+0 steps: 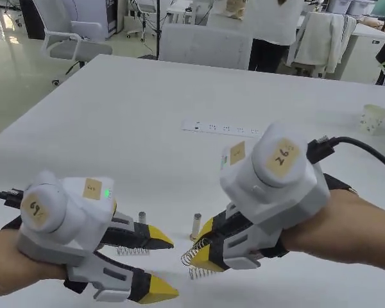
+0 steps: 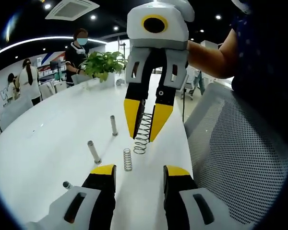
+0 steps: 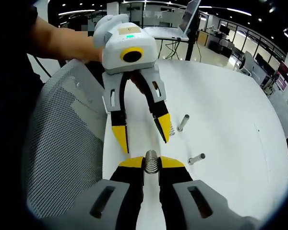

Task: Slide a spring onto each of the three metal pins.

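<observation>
gripping the held spring (image 3: 152, 163): right gripper (image 3: 151, 165) is clamped on the coil sides, and the coil's open end faces forward at lower centre of the right gripper view. in the left gripper view that spring's long axis runs along the right jaws and pokes out past the tips, slanting down toward frame centre. can't tell if its low end touches the table (image 2: 48, 143). left gripper (image 2: 140, 171) is open with nothing between its jaws, at the bottom of that frame.

key relation: near pin (image 1: 196, 226) stands upright just above the right gripper's tips in the head view, lower centre, close but apart. pin axis is vertical and spring axis is slanted, so they're not lined up. my read: the spring needs tipping upright with its free end over the pin top before it can slide on.

right gripper is the nearer one to that pin. second pin (image 1: 142, 218) sits left of it, closer to the left gripper. pin row (image 2: 93, 152) at centre left of the left gripper view looks bare, so no spring seems to be seated so far. loose spring (image 2: 127, 159) lies on the table just ahead of the left jaws' gap.
</observation>
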The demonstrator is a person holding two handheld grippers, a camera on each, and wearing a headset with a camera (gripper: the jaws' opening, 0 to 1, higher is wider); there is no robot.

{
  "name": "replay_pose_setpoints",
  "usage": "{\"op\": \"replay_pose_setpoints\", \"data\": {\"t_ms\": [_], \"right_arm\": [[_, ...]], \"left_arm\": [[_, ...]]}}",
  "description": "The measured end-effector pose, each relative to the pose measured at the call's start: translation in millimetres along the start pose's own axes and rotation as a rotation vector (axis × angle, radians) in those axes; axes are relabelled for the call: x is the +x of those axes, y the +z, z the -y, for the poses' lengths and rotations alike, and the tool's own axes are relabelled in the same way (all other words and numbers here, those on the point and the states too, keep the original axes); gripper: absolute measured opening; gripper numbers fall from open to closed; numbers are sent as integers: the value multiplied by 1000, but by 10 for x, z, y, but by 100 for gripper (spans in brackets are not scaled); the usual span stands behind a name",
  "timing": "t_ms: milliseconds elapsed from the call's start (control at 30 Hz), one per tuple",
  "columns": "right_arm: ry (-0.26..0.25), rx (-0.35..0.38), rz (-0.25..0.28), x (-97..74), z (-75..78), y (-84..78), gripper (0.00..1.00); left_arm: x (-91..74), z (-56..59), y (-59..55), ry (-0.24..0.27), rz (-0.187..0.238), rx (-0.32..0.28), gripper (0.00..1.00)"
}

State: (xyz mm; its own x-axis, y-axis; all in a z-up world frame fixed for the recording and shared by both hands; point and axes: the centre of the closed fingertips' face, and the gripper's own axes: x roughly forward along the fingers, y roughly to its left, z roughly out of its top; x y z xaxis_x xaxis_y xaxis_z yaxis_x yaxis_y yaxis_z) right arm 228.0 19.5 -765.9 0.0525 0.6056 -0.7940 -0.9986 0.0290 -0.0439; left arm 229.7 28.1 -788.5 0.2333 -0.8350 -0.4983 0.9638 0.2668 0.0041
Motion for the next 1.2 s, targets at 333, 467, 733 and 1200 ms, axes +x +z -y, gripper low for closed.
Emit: {"op": "replay_pose_setpoints", "data": {"t_ms": [333, 467, 733, 1200], "right_arm": [[-14, 14, 4, -43, 49, -26, 9], [-15, 16, 2, -53, 63, -33, 9], [-25, 22, -4, -115, 101, -68, 9], [-55, 43, -23, -280, 211, -168, 9]], "left_arm": [[-196, -95, -154, 60, -8, -45, 38], [-280, -148, -182, 98, 4, -71, 40], [-416, -262, -222, 166, 31, -110, 45], [-613, -386, -324, 267, 87, -178, 55]]}}
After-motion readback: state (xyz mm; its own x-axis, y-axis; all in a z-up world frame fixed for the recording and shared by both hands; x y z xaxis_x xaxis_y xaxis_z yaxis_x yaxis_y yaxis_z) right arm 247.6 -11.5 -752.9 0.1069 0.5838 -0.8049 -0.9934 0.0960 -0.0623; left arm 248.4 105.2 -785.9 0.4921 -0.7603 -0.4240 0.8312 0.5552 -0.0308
